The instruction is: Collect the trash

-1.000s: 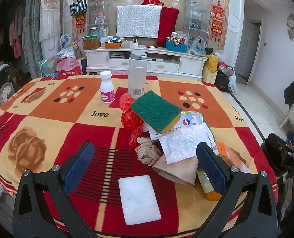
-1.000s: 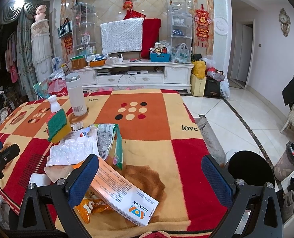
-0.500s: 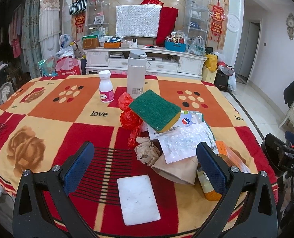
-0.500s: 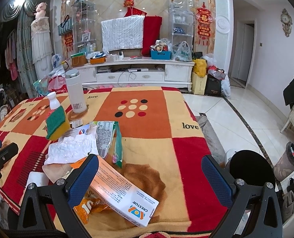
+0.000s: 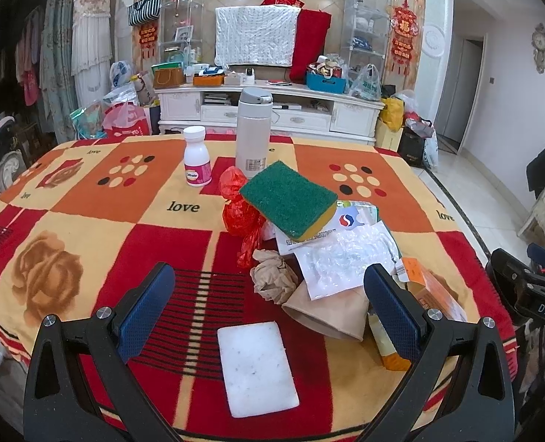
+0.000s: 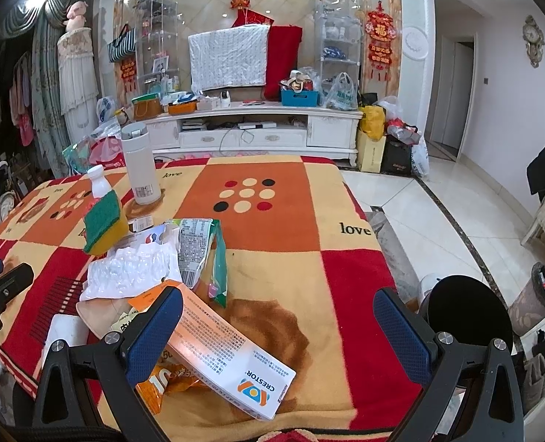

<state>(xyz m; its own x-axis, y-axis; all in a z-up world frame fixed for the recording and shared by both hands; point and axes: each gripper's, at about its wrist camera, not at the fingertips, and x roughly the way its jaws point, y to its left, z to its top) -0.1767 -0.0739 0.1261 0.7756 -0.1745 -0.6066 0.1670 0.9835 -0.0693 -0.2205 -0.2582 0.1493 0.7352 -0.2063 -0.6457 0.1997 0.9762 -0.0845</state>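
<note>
A heap of trash lies on the blanket-covered table: a crumpled brown paper ball [image 5: 273, 276], a brown paper bag [image 5: 331, 313], a clear plastic wrapper [image 5: 346, 258], a red plastic bag [image 5: 240, 213] and an orange-and-white Crestor box [image 6: 232, 353] over an orange snack packet [image 6: 162, 386]. A green snack wrapper [image 6: 202, 254] lies behind the box. My left gripper [image 5: 269, 305] is open and empty above a white foam pad [image 5: 256, 366]. My right gripper [image 6: 278, 331] is open and empty, its left finger over the box.
A green-and-yellow sponge [image 5: 291, 199] rests on the heap. A white thermos [image 5: 252, 138] and a white pill bottle [image 5: 196, 162] stand behind it. A black bin [image 6: 467, 313] stands on the floor off the table's right edge, beside a lidded cup [image 6: 537, 298].
Both views have shifted very slightly. Both grippers stay open and nothing on the table has moved.
</note>
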